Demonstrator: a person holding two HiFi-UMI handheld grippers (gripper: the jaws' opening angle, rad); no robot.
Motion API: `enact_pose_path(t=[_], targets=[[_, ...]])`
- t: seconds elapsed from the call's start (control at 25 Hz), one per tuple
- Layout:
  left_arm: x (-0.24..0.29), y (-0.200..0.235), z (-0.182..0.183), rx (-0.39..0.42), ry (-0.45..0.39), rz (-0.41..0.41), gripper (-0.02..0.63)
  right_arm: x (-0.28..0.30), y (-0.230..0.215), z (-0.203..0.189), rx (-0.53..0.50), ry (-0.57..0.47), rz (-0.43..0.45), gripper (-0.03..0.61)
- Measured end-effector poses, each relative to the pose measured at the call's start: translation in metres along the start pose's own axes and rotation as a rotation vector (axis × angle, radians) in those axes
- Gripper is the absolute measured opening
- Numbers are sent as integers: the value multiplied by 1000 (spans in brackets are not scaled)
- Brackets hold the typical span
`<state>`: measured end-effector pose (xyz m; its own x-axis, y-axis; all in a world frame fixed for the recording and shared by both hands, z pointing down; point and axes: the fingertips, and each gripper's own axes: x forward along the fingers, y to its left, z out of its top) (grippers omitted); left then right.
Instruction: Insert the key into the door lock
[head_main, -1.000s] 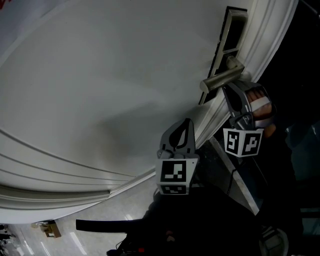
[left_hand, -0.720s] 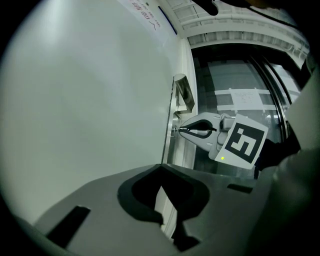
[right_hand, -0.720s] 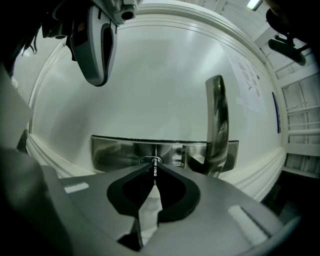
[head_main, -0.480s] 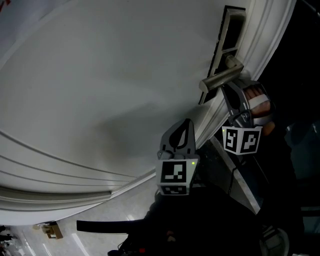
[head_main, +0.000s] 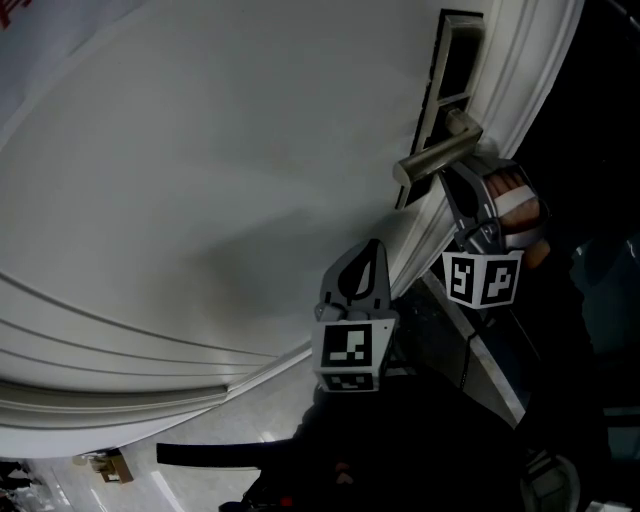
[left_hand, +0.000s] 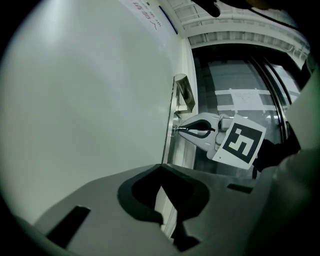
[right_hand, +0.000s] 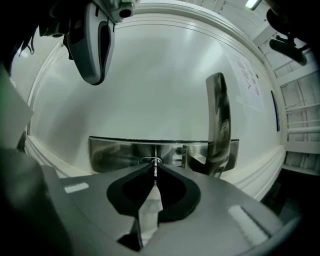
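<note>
At 7 o'clock in the head view lies a glossy pale floor (head_main: 190, 490), with a small brown object (head_main: 108, 465) on it. In the left gripper view, a glass panel (left_hand: 240, 75) at 2 o'clock carries a taped white sheet (left_hand: 245, 96).

I'm at a white door (head_main: 220, 180) with a steel lever handle (head_main: 437, 157), glossy floor (head_main: 190, 490) underfoot, glazed partition (left_hand: 240, 75) beyond: an office corridor, seemingly.

The lever handle (right_hand: 218, 125) juts out just right of the keyhole (right_hand: 151, 161), crowding my right gripper (right_hand: 154, 172) there (the tight side); left of it the lock plate (right_hand: 110, 152) and door face (right_hand: 160, 75) lie flat and open.
</note>
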<state>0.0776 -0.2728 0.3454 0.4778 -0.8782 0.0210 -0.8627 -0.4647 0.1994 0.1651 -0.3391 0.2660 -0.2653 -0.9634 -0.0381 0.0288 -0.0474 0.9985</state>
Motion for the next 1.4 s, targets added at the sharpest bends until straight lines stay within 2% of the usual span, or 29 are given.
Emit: enact_pose_path(t=[0.4, 0.52, 0.68, 0.88, 1.0, 1.12, 1.24, 1.4], targets=[[8, -6, -5, -12, 18, -23, 0, -17, 0, -12, 54, -9, -5, 18], [11, -10, -8, -5, 26, -24, 2, -29, -1, -24, 130, 2, -20, 17], [16, -10, -12, 4, 38, -19, 2, -45, -4, -39, 397, 17, -67, 14], [21, -8, -14, 17, 40, -5, 2, -58, -9, -40, 804, -6, -157, 3], [23, -5, -14, 34, 39, 6, 2, -64, -5, -35, 1071, -44, -151, 2], [24, -6, -13, 47, 33, 7, 2, -69, 3, -29, 1294, -87, -102, 2], [23, -10, -12, 61, 48, 2, 2, -72, 12, -18, 1413, -149, -33, 0], [24, -14, -11, 79, 54, -4, 2, -74, 18, -8, 1414, -163, 5, 0]])
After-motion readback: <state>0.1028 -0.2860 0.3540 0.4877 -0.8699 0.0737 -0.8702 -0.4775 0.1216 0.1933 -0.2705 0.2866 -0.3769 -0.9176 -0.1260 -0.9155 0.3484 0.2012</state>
